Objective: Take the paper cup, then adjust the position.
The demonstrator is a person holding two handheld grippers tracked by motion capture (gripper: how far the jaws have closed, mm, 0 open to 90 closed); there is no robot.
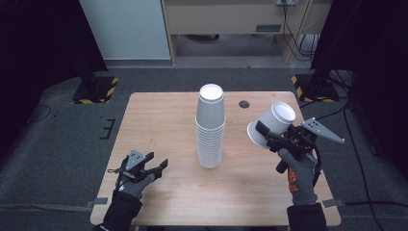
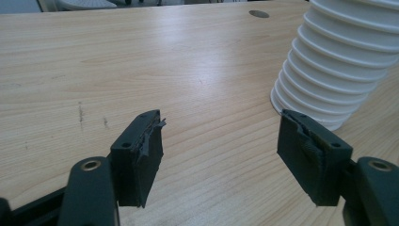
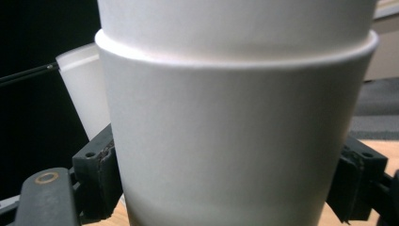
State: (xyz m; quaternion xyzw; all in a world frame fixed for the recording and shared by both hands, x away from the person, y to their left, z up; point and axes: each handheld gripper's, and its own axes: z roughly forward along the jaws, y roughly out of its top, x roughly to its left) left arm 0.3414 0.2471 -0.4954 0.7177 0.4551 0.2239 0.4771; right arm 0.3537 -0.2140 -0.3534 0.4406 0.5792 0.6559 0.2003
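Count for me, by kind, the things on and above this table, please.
Stack of white cups standing on the table: 1
Bundle of nested white cups held in the right gripper: 1
Grippers, with the open left gripper: 2
Total: 4

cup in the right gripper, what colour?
Plain white, no print. The cup sits tilted between the right gripper jaws, above the table; clearest in the high view.
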